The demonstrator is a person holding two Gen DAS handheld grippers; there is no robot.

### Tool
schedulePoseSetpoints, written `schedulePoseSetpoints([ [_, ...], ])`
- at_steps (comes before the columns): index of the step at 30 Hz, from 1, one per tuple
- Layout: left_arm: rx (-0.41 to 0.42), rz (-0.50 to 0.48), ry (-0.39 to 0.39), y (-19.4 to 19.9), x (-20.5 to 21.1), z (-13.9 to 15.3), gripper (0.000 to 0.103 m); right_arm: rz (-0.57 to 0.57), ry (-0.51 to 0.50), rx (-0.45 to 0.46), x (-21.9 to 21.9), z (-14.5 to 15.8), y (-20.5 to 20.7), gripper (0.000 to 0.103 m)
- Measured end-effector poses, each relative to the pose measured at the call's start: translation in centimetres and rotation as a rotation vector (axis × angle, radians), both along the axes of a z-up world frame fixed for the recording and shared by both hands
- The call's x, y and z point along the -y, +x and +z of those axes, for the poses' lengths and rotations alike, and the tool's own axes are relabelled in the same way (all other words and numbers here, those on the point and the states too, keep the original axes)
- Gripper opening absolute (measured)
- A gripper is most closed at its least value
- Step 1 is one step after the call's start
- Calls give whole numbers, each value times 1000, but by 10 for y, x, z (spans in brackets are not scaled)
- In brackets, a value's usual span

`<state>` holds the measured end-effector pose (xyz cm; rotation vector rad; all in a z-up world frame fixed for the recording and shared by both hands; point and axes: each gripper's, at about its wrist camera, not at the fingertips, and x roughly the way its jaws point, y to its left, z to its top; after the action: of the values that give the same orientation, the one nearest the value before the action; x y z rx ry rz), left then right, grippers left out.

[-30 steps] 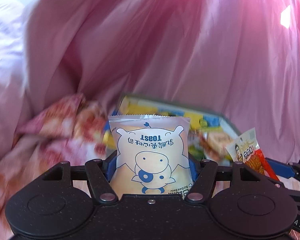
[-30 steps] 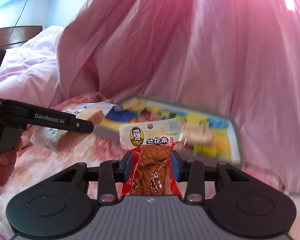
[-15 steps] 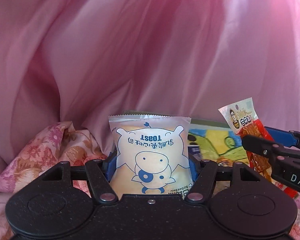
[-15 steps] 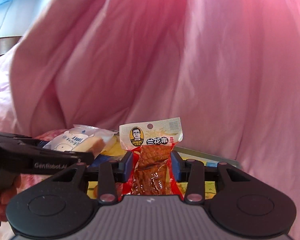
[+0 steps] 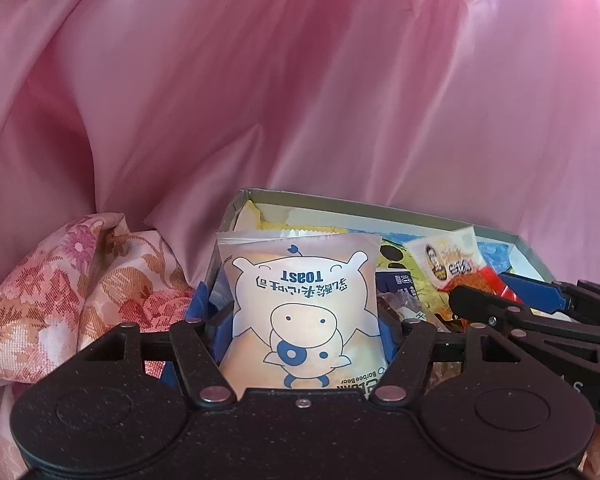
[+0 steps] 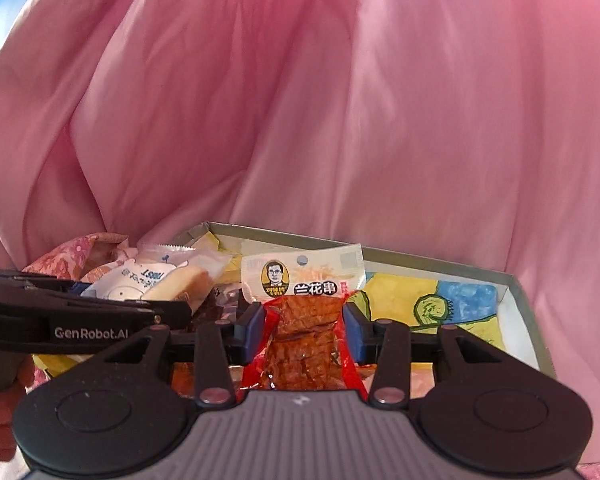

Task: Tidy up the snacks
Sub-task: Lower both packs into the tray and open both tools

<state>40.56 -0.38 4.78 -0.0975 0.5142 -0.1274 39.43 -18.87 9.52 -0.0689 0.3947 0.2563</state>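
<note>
- The left gripper (image 5: 305, 320) is seen clamped on a toast packet (image 5: 300, 308), which is held upright between 2 blue pads, its cartoon print and the word TOAST upside down.
- The right gripper (image 6: 305, 320) is seen clamped on a spicy snack packet (image 6: 304, 320), a red pouch with a white header showing a man's portrait, held upright between its blue pads.
- Both packets are held over the near part of an open box (image 6: 516, 280), whose grey rim is visible and whose floor is painted yellow, blue and green.
- From the left wrist view, the spicy snack packet (image 5: 448, 264) is shown to the right of the toast packet, with the right gripper (image 5: 496, 292) reaching in from the right edge.
- From the right wrist view, the toast packet (image 6: 156, 284) is shown to the left, gripped by the left gripper (image 6: 172, 300), which bears the lettering GenRobot.AI.
- Other wrapped snacks are glimpsed inside the box, too hidden to be identified.
- A pink satin cloth (image 5: 300, 80) is draped behind the box, filling the far scene.
- A floral fabric (image 5: 72, 292) is bunched to the left of the box.
</note>
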Motion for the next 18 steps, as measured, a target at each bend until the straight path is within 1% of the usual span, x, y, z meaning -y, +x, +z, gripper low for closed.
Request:
schedulePoseSetpoints([
  [2, -10, 2, -15, 0, -1, 1, 69, -2, 15, -5, 4, 0, -1, 53],
  [6, 11, 18, -25, -1, -5, 5, 77, -10, 34, 6, 9, 3, -2, 56],
  [8, 40, 27, -24, -5, -5, 9, 81, -11, 45, 20, 10, 6, -4, 63],
  [9, 50, 32, -26, -7, -5, 11, 84, -14, 47, 30, 11, 8, -6, 66],
  [11, 80, 35, -32, -11, -6, 17, 85, -21, 48, 47, 13, 13, -10, 74],
  [14, 114, 50, -40, -19, -7, 24, 90, -40, 56, 74, 19, 19, -18, 82],
  [16, 134, 67, -50, -24, -8, 29, 93, -49, 64, 90, 23, 24, -23, 84],
  [18, 160, 79, -61, -32, -9, 33, 94, -61, 72, 105, 27, 28, -29, 89],
])
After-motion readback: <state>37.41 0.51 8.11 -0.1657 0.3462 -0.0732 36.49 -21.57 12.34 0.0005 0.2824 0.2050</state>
